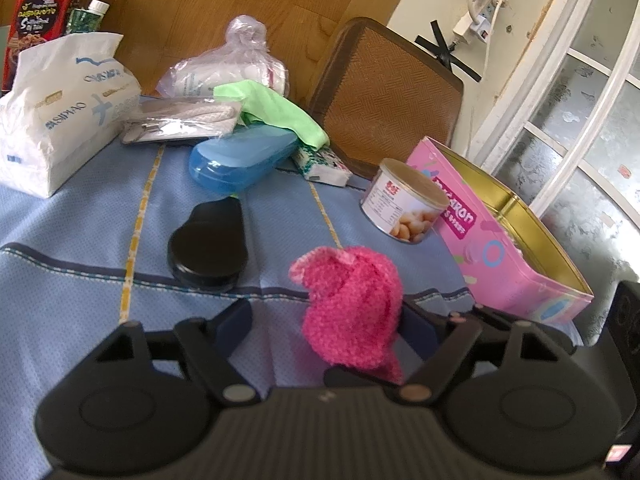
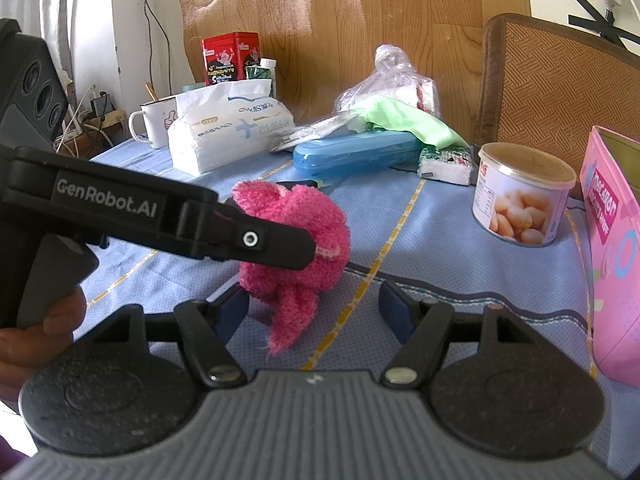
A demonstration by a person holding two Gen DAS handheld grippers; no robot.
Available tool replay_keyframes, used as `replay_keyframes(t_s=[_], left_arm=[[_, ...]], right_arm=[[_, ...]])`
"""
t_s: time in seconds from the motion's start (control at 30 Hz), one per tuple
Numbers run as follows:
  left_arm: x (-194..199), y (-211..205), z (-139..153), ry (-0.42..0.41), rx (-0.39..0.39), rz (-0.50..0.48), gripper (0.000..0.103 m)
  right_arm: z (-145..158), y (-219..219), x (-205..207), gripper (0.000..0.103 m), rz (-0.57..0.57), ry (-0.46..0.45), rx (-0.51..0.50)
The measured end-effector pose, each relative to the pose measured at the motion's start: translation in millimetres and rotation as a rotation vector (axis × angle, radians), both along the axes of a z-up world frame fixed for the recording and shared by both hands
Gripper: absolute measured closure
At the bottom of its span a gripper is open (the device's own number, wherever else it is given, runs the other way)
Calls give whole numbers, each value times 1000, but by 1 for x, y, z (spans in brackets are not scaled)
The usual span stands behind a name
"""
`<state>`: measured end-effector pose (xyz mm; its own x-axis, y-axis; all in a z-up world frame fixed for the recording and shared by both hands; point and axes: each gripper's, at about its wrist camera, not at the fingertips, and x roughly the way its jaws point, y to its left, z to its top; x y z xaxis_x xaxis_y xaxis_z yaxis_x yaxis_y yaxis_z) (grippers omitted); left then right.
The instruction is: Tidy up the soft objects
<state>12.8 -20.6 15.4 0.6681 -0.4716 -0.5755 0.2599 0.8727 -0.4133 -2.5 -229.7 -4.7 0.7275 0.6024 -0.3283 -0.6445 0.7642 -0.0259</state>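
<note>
Pink fuzzy sock hangs against the wide-spread left hand-held gripper.

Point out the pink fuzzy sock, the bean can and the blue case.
pink fuzzy sock (image 2: 298, 236), right wrist view, middle of the bunched part.
bean can (image 2: 520, 210), right wrist view, its label.
blue case (image 1: 240, 160), left wrist view, its lid.

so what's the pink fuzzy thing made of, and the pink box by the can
The pink fuzzy thing looks like soft knitted or chenille yarn: loopy, matte, drooping. The pink box seems to be printed tin: its bare inside is shiny gold metal with thin, stiff walls.
</note>
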Motion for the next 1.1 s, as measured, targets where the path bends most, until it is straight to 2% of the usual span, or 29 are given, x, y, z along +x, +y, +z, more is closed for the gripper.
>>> replay_keyframes(t_s=[0.07,0.13,0.27,0.43,0.57,0.73,0.9,0.93,0.97,1.03,1.07,1.1], left_arm=[[1,-2,-1,12,-23,-29,42],[1,-5,-1,24,-39,-58,53],[-2,-10,4,12,-21,-65,54],[3,-21,22,2,-22,-92,54],[9,-47,48,-51,6,-160,54],[23,-107,84,-130,25,-296,54],[41,-182,104,-177,47,-437,53],[45,-199,107,-192,62,-455,50],[49,-212,109,-199,79,-459,35],[57,-231,107,-219,116,-427,26],[61,-237,105,-218,130,-410,26],[64,-238,102,-200,135,-392,26]], right_arm=[[-1,2,-2,49,18,-10,-4],[-2,6,-7,60,42,-34,-24],[-3,7,-14,63,31,-83,-39],[1,-5,-21,63,8,-124,17],[15,-27,-23,63,-37,-159,78],[36,-66,-27,63,-157,-249,141],[45,-118,-30,63,-330,-325,170],[48,-127,-27,63,-374,-336,166],[51,-134,-23,62,-428,-344,155],[56,-144,-7,56,-541,-360,141],[57,-149,6,40,-597,-344,130],[57,-153,21,35,-645,-303,119]])
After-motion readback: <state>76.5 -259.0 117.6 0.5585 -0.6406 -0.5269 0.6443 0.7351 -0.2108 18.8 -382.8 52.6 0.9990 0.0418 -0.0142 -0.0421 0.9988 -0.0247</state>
